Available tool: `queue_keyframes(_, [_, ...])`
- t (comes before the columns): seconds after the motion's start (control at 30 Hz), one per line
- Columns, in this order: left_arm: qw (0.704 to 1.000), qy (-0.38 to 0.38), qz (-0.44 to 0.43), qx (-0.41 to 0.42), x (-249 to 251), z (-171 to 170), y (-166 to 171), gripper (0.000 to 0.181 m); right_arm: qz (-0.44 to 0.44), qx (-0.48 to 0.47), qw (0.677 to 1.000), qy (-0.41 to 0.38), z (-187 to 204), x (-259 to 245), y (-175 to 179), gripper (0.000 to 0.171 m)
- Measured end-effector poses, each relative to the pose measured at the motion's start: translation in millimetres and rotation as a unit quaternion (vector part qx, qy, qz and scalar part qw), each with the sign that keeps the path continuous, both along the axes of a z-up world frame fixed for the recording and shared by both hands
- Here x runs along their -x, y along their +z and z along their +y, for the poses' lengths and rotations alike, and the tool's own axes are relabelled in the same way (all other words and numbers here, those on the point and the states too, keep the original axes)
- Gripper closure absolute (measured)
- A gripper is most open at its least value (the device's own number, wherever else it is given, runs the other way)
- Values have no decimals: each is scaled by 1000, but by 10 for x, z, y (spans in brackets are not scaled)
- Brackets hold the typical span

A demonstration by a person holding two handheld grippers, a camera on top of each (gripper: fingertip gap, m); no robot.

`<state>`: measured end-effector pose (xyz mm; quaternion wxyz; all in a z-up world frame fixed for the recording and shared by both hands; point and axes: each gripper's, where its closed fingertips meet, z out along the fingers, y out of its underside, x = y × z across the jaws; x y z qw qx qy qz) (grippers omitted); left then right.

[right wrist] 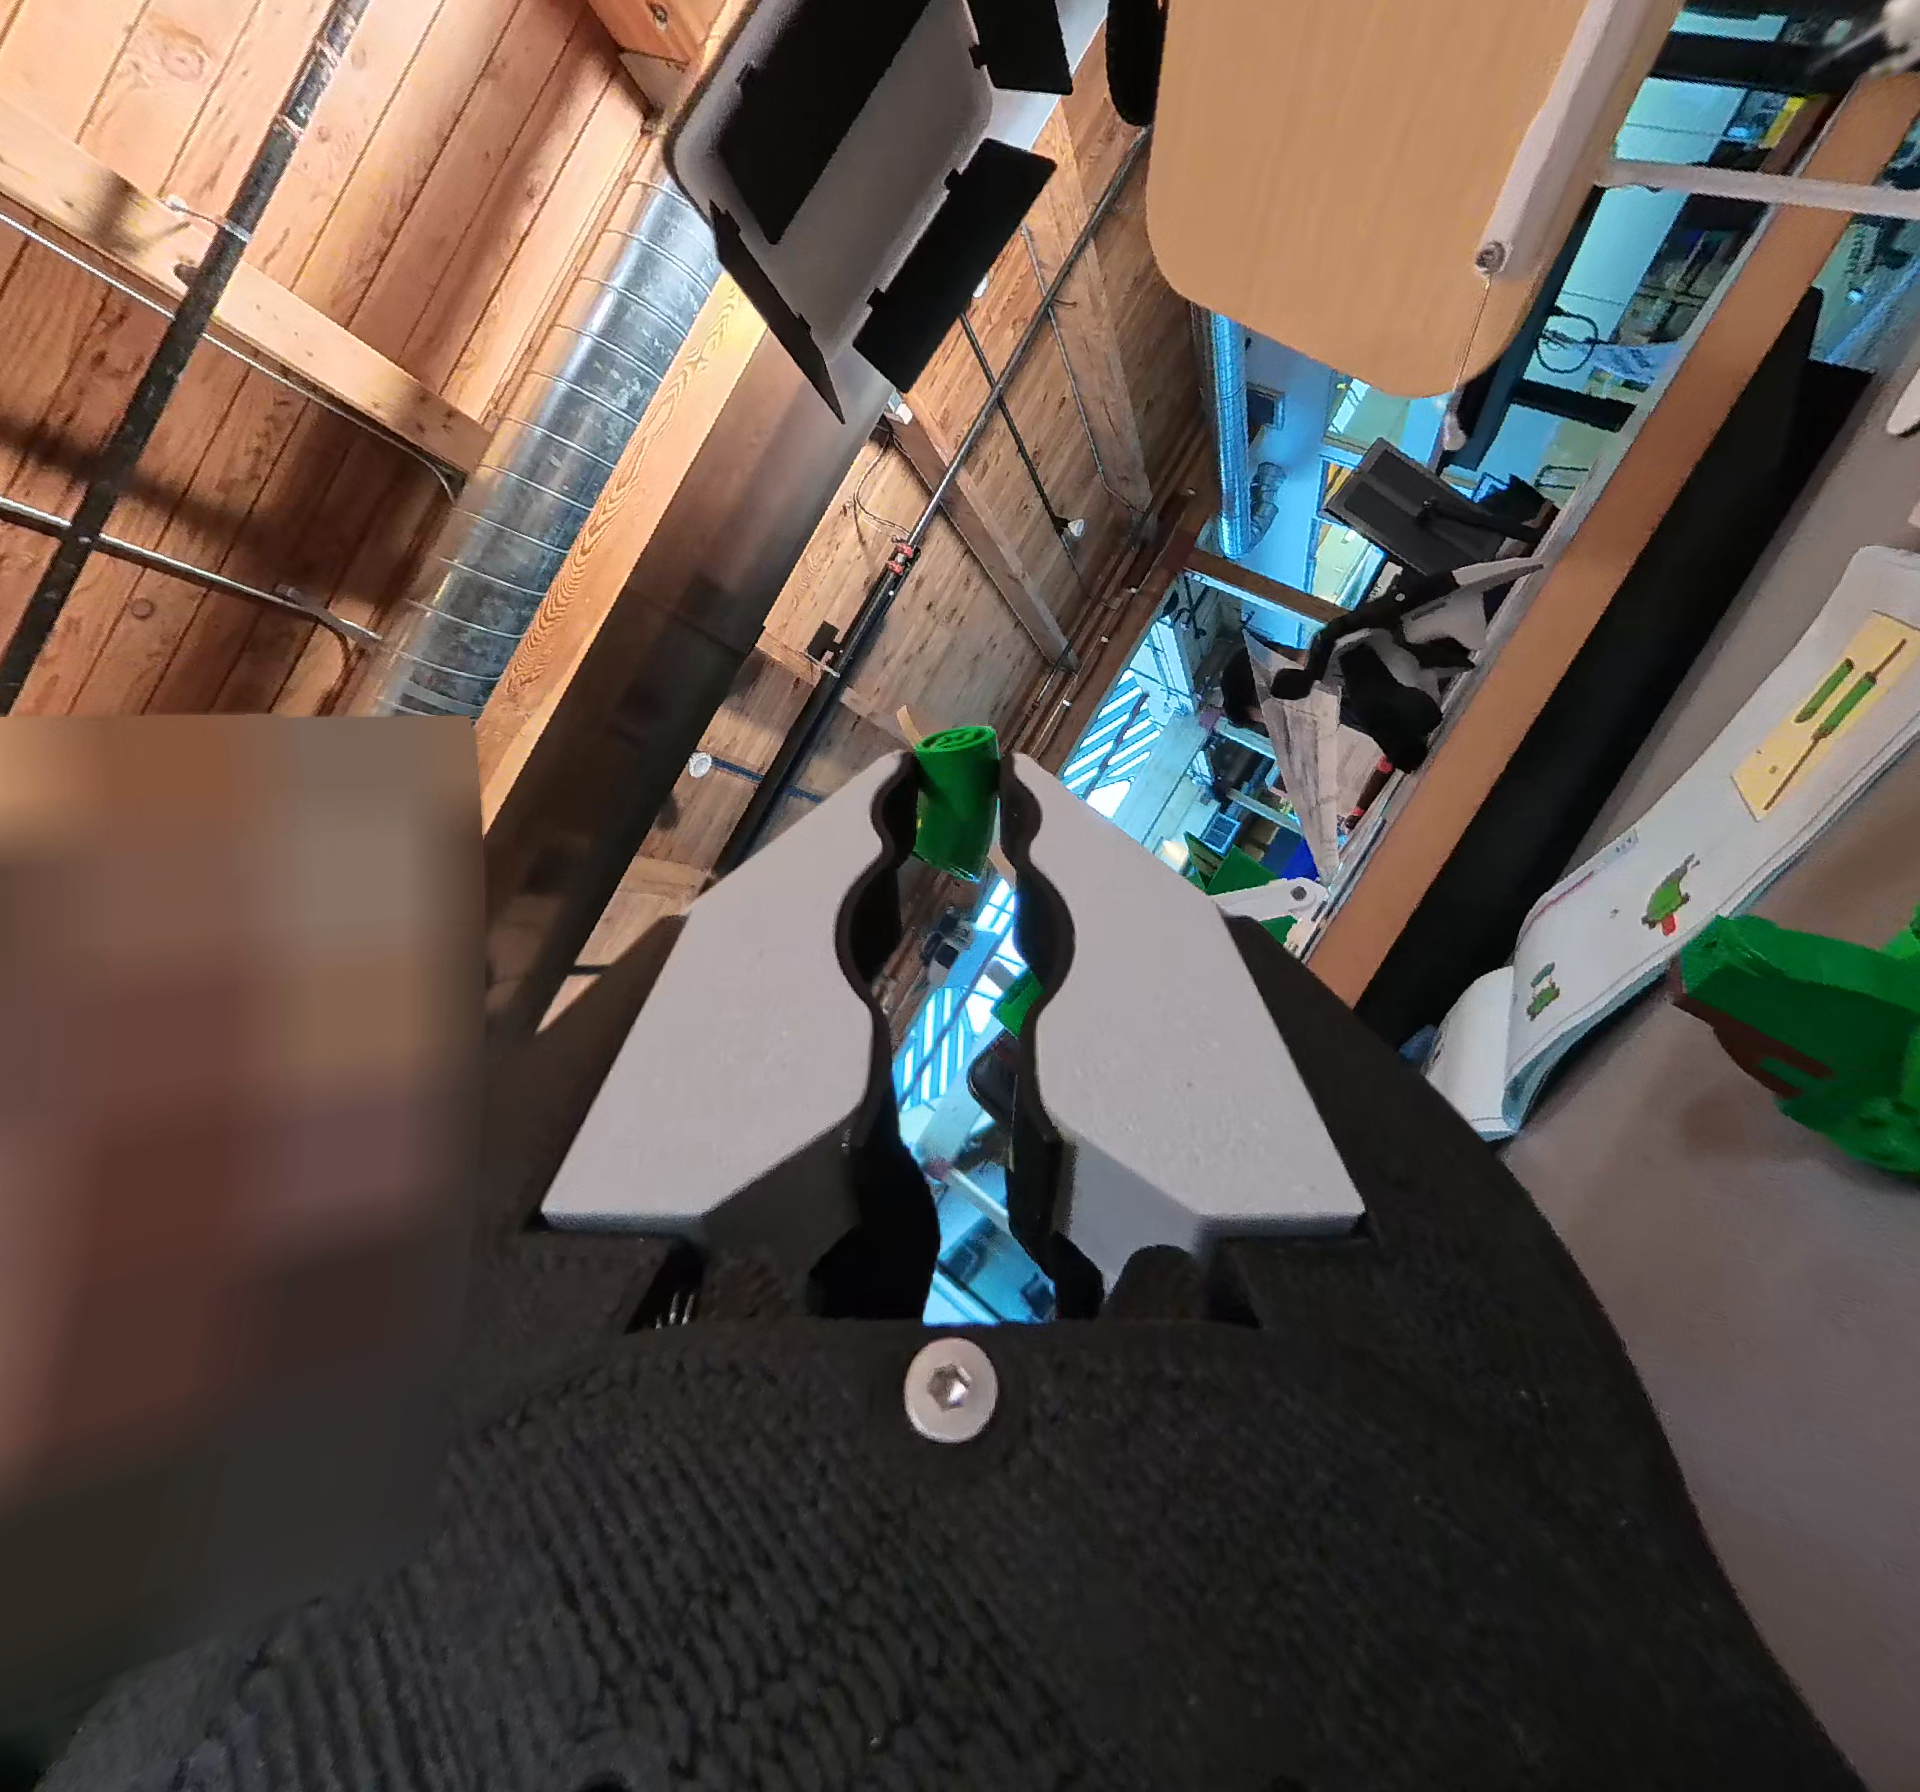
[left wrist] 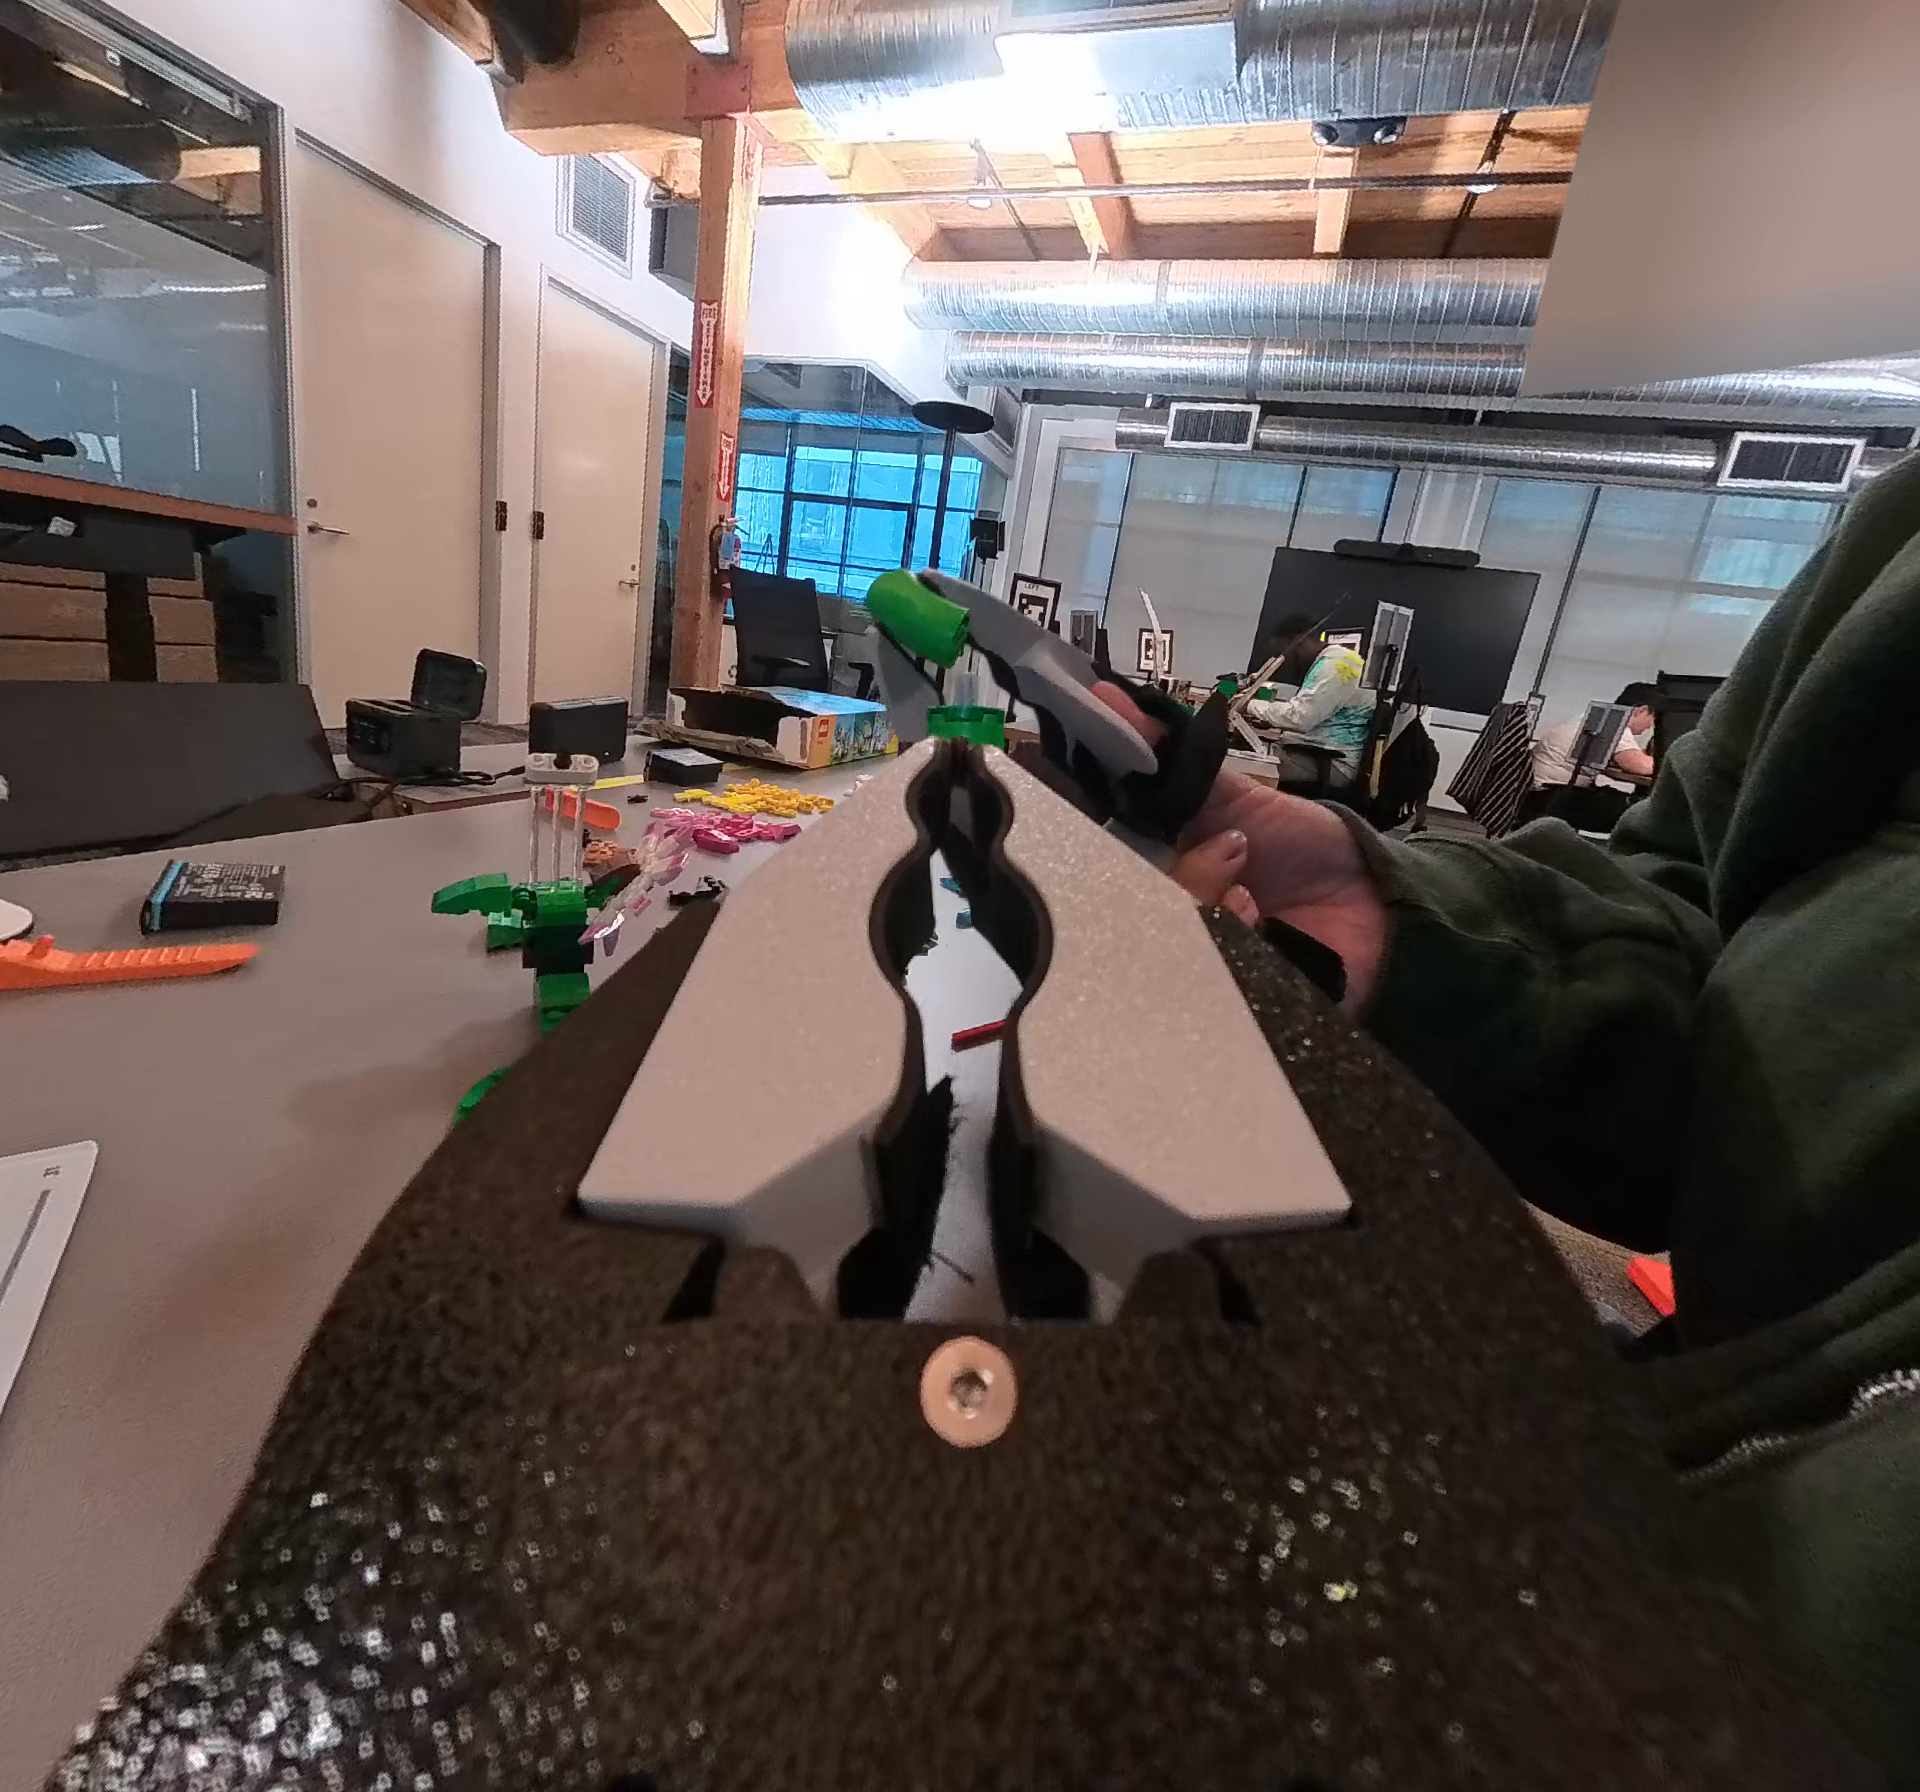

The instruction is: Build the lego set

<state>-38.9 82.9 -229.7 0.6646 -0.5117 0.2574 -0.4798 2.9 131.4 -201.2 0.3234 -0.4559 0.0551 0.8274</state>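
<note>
In the left wrist view my left gripper (left wrist: pixel 954 753) is shut at its tips on a small dark green piece (left wrist: pixel 966 722) with a clear rod sticking up from it. Just above it my right gripper (left wrist: pixel 940 646) points down and holds a bright green cylinder (left wrist: pixel 918 616). In the right wrist view, which is rolled towards the ceiling, my right gripper (right wrist: pixel 958 778) is shut on that green cylinder (right wrist: pixel 954 802). A partly built green lego figure (left wrist: pixel 540 916) with clear rods stands on the grey table (left wrist: pixel 260 1098) at the left.
Piles of pink (left wrist: pixel 717 830) and yellow bricks (left wrist: pixel 769 795), an orange separator tool (left wrist: pixel 114 963), a small black box (left wrist: pixel 213 895) and a lego box (left wrist: pixel 800 729) lie on the table. An instruction booklet (right wrist: pixel 1714 859) and a green build (right wrist: pixel 1829 1046) show at the right. A person's hand (left wrist: pixel 1288 859) and green sleeve fill the right side. Across from one pair of fingers to the other is roughly 7 cm. Both grippers' tips are roughly 20 cm from the partly built green lego figure (left wrist: pixel 540 916).
</note>
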Motion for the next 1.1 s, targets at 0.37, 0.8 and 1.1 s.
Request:
queue_keyframes(0.37, [1000,-13,-26,11,33,7,32,181,-24,-37,999,-20,10,-79,55,157])
queue_keyframes(0.8, [998,-25,-57,20,96,11,73,181,-78,-104,991,-27,-99,-30,101,157])
queue_keyframes(1.1, [998,-31,-49,19,66,-1,60,181,-110,-143,983,-14,-181,119,84,158])
